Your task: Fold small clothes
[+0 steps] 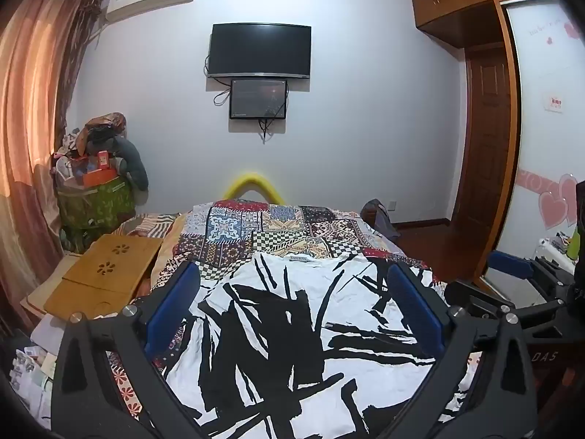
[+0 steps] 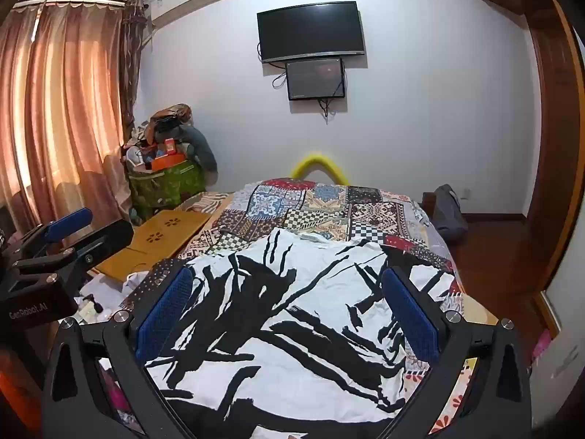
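A white garment with bold black brush strokes lies spread on the patchwork bed cover, its collar label at the far edge. It also shows in the right wrist view. My left gripper hovers over the garment, jaws wide open and empty. My right gripper is also wide open and empty above the same garment. The right gripper shows at the right edge of the left wrist view; the left gripper shows at the left edge of the right wrist view.
A wooden lap desk lies at the bed's left side. A green bag piled with clutter stands in the left corner by the curtains. A wardrobe stands on the right. A TV hangs on the far wall.
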